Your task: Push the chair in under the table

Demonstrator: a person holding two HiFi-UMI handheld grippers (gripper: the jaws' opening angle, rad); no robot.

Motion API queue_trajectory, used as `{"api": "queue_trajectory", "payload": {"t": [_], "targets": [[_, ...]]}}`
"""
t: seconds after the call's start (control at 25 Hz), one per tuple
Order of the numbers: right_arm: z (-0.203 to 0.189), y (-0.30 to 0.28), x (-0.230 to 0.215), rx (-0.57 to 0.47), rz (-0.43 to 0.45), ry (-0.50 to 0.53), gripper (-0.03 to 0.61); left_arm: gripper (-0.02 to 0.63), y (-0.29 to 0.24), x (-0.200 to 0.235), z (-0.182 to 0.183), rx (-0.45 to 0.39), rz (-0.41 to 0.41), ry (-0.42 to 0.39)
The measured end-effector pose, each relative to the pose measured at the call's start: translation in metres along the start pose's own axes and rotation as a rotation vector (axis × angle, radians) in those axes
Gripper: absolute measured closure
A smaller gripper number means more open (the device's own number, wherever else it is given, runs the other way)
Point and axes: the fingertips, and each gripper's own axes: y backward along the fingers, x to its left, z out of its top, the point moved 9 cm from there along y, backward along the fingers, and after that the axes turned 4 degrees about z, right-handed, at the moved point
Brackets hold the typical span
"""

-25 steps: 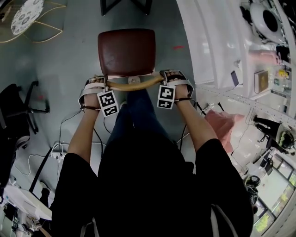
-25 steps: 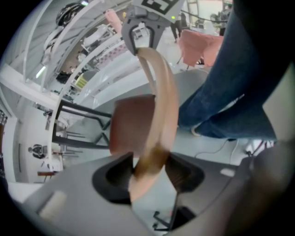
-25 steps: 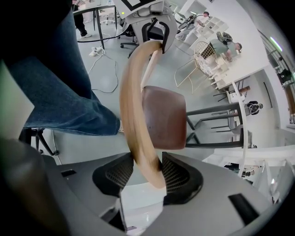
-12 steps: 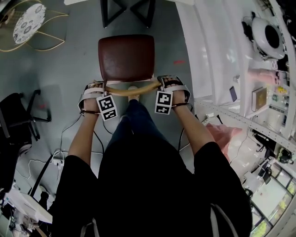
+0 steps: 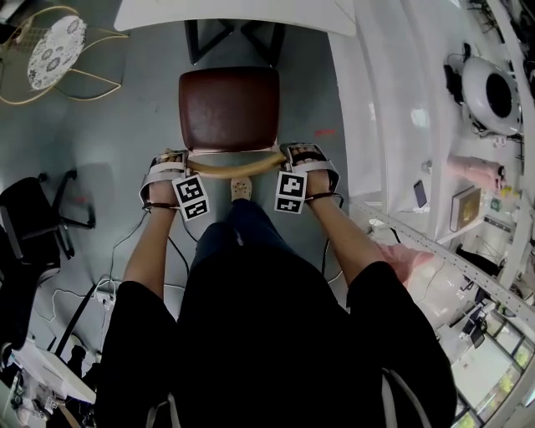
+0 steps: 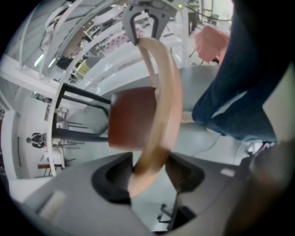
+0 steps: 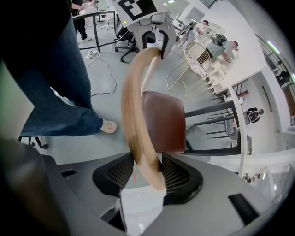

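Far left of the chair (image 5: 229,107), up in the corner, stands a gold wire stand (image 5: 52,40) with a round dotted top. Also left of the chair, but lower down, is a black desk chair (image 5: 33,217).

The left tongs (image 5: 171,159) are at the chair's back left corner. They are pinching the left end of the bent wooden back rail (image 5: 234,165). In the left gripper view the rail runs between the two pads (image 6: 182,174), and they press on it from both sides.

The chair has a brown seat and stands on the grey floor. The white surface (image 5: 234,12) is just past the front of the chair, and its black legs (image 5: 230,33) show there too. The seat is not yet under it. A light shoe (image 5: 241,188) is just behind the chair, below the rail.

The right tongs (image 5: 303,157) are at the chair's back right corner. They are pinching the right end of the same rail, with both pads (image 7: 119,172) tight on the wood.

Right of the chair runs a long white shelf (image 5: 393,109) with small things on it.
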Motion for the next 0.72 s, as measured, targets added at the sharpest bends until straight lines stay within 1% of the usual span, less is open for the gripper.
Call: {"api": "queue_trajectory", "payload": {"t": [0.36,0.6,0.72], "targets": [[-0.01,-0.016,-0.051,-0.011,-0.014,-0.015,0.382,0.39,-0.023,0.053,0.002,0.046,0.021,0.009],[-0.014,-0.022,-0.08,-0.005,-0.013,-0.022,0.382,0.39,-0.033,0.083,0.001,0.053,0.023,0.003],[-0.016,-0.028,-0.093,0.005,-0.008,-0.023,0.382,0.388,-0.04,0.096,0.001,0.042,0.023,-0.001]]}}
